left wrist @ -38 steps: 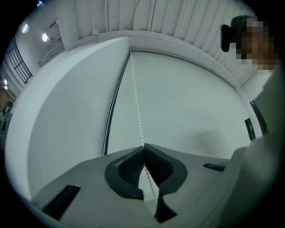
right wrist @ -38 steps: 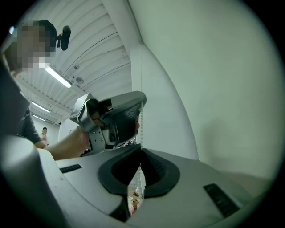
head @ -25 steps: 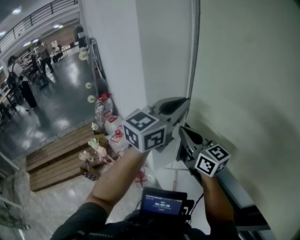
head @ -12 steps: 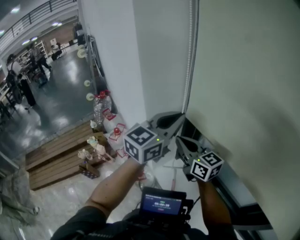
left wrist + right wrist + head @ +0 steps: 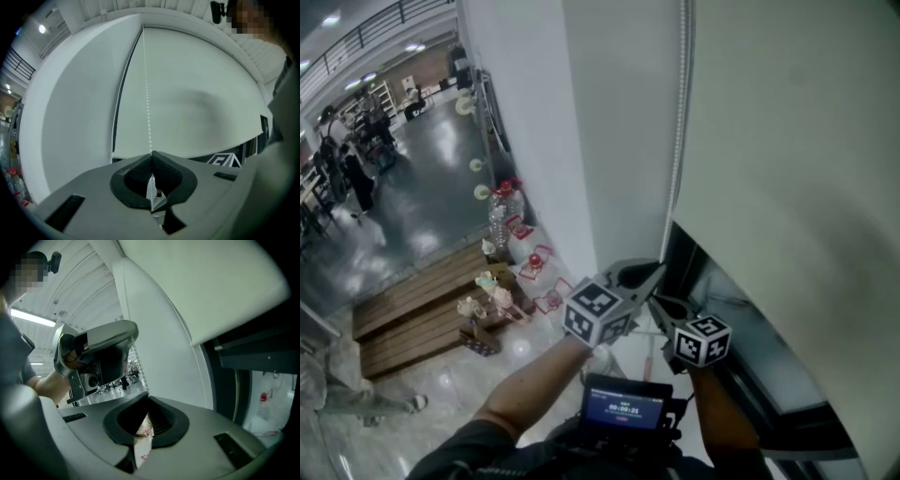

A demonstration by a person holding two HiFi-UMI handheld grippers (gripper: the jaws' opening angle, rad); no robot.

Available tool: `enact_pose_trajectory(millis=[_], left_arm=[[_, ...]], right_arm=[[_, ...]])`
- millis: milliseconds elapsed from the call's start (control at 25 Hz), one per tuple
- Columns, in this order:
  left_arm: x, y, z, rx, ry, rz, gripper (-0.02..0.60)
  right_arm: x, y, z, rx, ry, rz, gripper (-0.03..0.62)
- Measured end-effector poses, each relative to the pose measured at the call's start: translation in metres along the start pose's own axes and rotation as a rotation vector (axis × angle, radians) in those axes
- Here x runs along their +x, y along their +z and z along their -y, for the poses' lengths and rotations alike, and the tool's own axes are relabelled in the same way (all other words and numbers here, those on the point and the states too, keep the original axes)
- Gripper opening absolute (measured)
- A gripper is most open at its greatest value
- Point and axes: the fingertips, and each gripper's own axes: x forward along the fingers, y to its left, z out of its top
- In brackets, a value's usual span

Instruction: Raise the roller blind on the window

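Far to my left the hall floor drops away, with a wooden platform [image 5: 412,319] and some bottles [image 5: 502,220] well below, so that side is open air. Next comes the white wall [image 5: 609,141], and just right of it the bead chain [image 5: 679,141] hangs straight down the blind's left edge.

My left gripper [image 5: 649,274] has its jaws pressed together on that chain, and its own view shows the beads running up from the closed tips. My right gripper [image 5: 661,305] sits just below and right of it, jaws also closed, with the chain entering the tips. The roller blind [image 5: 797,169] fills the right. Its bottom edge is partly lifted, so the task looks under way, and the dark window [image 5: 722,300] shows beneath.

My worry is slip. The beads are small, and a sideways pull could drag them through the pads or jump them off the roller's sprocket. If the two grippers hold opposite strands, they would fight each other. The grippers are close together and could collide.

Below them I have little travel left before the sill and the screen [image 5: 623,408] at my chest. Upward, along the chain, is free.
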Motion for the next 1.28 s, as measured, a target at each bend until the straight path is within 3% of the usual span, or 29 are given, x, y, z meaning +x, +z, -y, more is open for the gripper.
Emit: enact_pose_trajectory(millis=[160, 320, 400, 560, 880, 1120, 1160, 1200, 1280], left_arm=[[0.0, -0.021, 0.001, -0.01, -0.012, -0.034, 0.0], [0.001, -0.02, -0.002, -0.007, -0.018, -0.03, 0.0], [0.001, -0.02, -0.003, -0.017, -0.02, -0.027, 0.0], [0.002, -0.019, -0.002, -0.031, -0.032, -0.02, 0.0], [0.001, -0.015, 0.018, -0.032, -0.079, -0.026, 0.0], [-0.005, -0.015, 0.026, -0.032, -0.101, -0.022, 0.0], [-0.006, -0.014, 0.029, -0.029, -0.103, -0.026, 0.0], [-0.007, -0.014, 0.031, -0.027, -0.104, -0.028, 0.0], [-0.008, -0.013, 0.032, -0.031, -0.104, -0.021, 0.0]], right_arm=[[-0.003, -0.016, 0.008, 0.006, -0.033, -0.014, 0.009], [-0.013, -0.005, 0.017, -0.088, -0.102, -0.029, 0.05], [-0.028, 0.017, 0.018, -0.114, -0.109, 0.003, 0.108], [-0.054, 0.084, 0.008, -0.184, -0.097, 0.109, 0.109], [-0.069, 0.235, -0.061, -0.316, 0.043, 0.398, 0.109], [-0.059, 0.275, -0.079, -0.377, 0.059, 0.451, 0.109], [-0.06, 0.278, -0.081, -0.374, 0.069, 0.451, 0.099], [-0.06, 0.279, -0.083, -0.365, 0.079, 0.45, 0.039], [-0.061, 0.278, -0.084, -0.336, 0.098, 0.453, 0.02]])
